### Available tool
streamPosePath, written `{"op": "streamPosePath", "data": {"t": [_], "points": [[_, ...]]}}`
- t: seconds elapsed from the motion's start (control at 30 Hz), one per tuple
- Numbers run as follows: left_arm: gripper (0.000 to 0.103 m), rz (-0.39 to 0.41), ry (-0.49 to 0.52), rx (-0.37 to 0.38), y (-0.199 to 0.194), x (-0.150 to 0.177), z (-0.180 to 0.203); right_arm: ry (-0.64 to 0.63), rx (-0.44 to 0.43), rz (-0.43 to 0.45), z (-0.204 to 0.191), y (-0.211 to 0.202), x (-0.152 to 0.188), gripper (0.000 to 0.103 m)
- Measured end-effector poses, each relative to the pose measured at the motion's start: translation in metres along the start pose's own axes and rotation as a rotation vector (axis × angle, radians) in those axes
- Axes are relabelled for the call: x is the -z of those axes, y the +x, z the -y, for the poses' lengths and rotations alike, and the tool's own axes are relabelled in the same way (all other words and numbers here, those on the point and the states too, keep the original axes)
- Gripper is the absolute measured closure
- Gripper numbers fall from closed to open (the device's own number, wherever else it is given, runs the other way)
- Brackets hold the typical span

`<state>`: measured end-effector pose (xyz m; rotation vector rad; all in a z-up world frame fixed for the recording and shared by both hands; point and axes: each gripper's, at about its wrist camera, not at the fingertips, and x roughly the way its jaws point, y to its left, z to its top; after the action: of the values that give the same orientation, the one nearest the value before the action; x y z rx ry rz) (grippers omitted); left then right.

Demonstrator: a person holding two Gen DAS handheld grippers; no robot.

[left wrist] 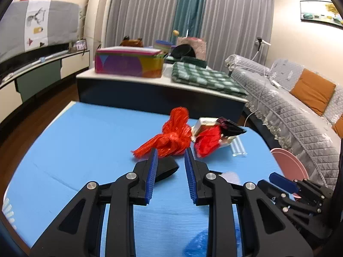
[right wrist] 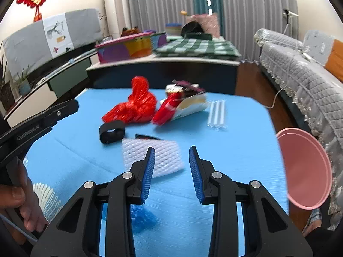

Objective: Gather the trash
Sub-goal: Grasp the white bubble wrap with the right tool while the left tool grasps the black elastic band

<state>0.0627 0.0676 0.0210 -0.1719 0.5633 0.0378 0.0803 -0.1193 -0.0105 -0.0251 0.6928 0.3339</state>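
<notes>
I am looking along both grippers over a blue table strewn with trash.

Left wrist view: my left gripper is standing released, its blue pads parted with only table showing between them, nothing grasped. Just past the tips, at 12 o'clock, a knotted red plastic bag is lying on the table. At 1 o'clock, touching the bag's side, is a crumpled snack box with red and black wrapping. Clear straws are lying just beside the box at 2 o'clock. A black strap loop is sitting behind the left finger, near the bag. My right gripper is showing at 3 o'clock, with a pink bin past it at the table edge.

Right wrist view: my right gripper is also standing released, pads apart and empty. A white foam net is lying under and behind its left finger at 11 o'clock; whether the finger is touching it I cannot tell. A crumpled blue scrap is lying low between the gripper's arms at 7 o'clock. The pink bin is gaping at 3 o'clock beside the table. A hand is gripping the other tool's handle at 8 o'clock.
</notes>
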Motion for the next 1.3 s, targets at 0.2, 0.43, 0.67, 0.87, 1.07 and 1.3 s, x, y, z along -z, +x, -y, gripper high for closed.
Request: {"op": "streamPosePath", "data": {"t": [0.2, 0.43, 0.67, 0.87, 1.07, 1.3], "points": [[0.077, -0.040, -0.031, -0.016, 0.025, 0.006, -0.007, 0.050, -0.017, -0.063, 0.000, 0.030, 0.004, 0.049], [0.065, -0.120, -0.072, -0.044, 0.057, 0.020, -0.016, 0.129, -0.040, -0.153, 0.013, 0.065, 0.012, 0.045], [0.060, -0.176, -0.119, -0.062, 0.078, 0.028, -0.027, 0.131, -0.054, -0.180, 0.013, 0.080, 0.015, 0.046], [0.060, -0.188, -0.115, -0.046, 0.084, 0.028, -0.024, 0.120, -0.064, -0.174, 0.011, 0.082, 0.013, 0.053], [0.064, -0.204, -0.119, -0.037, 0.088, 0.028, -0.025, 0.088, -0.078, -0.167, 0.004, 0.083, 0.011, 0.073], [0.087, -0.205, -0.127, -0.039, 0.087, 0.025, -0.029, 0.034, -0.039, -0.145, -0.001, 0.076, 0.009, 0.098]]}}
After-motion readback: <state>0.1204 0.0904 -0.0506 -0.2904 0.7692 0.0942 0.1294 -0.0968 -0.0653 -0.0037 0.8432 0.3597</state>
